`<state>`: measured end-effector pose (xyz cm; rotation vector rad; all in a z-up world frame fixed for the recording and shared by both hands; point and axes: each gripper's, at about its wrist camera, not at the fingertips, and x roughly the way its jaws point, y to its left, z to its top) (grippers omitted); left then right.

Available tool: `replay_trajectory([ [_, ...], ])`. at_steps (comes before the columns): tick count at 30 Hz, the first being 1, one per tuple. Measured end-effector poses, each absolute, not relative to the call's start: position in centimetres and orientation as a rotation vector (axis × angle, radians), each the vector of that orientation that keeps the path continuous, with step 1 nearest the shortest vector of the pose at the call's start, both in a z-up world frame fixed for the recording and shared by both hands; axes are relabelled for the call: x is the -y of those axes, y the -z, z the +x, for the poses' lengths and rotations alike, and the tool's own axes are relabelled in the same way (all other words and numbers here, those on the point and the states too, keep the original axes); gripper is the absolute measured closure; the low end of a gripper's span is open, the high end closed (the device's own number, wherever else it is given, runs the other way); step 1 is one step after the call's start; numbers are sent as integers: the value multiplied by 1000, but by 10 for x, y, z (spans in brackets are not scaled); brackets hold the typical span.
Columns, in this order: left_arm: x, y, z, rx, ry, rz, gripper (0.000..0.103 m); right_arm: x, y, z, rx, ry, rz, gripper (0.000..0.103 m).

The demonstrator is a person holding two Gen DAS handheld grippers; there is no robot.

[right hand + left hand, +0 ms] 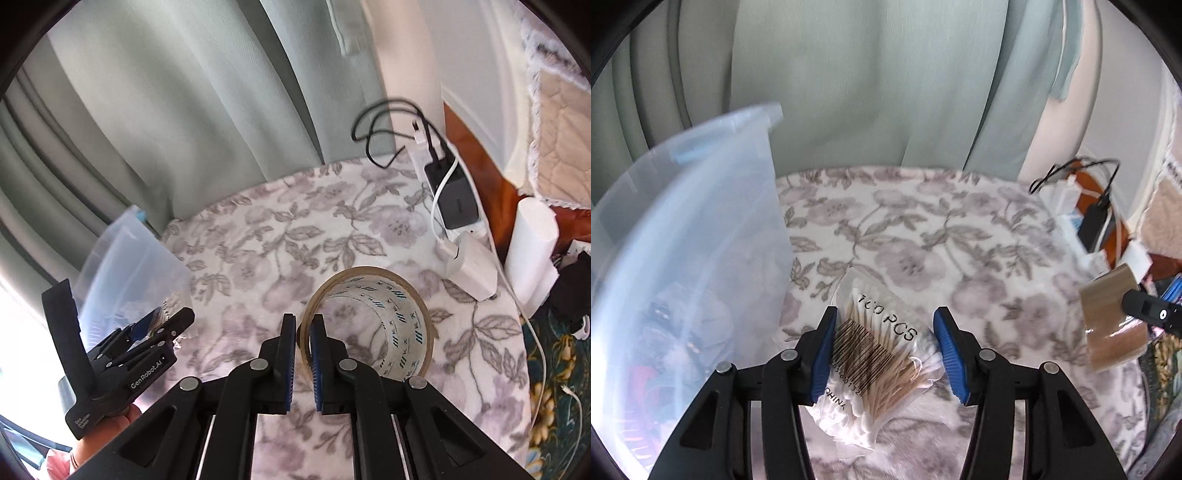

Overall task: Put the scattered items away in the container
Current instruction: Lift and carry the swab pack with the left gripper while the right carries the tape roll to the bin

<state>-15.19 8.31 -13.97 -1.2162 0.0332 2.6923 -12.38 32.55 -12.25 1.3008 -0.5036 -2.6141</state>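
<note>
Left gripper [884, 354]: part open, pads pinching the cotton swab bag [877, 354], lifted beside the clear bin [701, 229].
Right gripper [303, 354]: closed tight on the tape roll [369, 325] wall, carrying it above the flowery blanket [295, 229].

Left gripper [886, 354] angled downward, jaws partly apart, pads pressing what sits between. Right gripper [303, 354] angled downward, jaws nearly together, clamped.

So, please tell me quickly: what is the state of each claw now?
Left claw: closed on the bag of cotton swabs.
Right claw: closed on the wall of the tape roll.
</note>
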Motion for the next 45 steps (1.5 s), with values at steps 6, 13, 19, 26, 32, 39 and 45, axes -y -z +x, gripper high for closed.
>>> replay_trajectory([
  [6,-75,96,-123,29,-2707,-1094,50,-322,87,-96,525,2656,1182,94],
  [13,-62,40,-87,74,-2741,-911,50,-317,45,-64,551,2703,1034,94],
  [19,-49,5,-59,96,-2767,-790,50,-307,12,-38,535,2722,923,94],
  [26,-26,-18,-39,177,-2806,-710,50,-284,-12,-18,480,2709,847,94],
  [32,-12,-29,-22,222,-2817,-652,50,-262,-35,-4,406,2708,786,94],
  [39,19,-41,-8,316,-2858,-578,50,-230,-59,2,332,2685,730,94],
  [45,56,-43,-2,418,-2905,-548,50,-192,-73,0,236,2642,704,94],
])
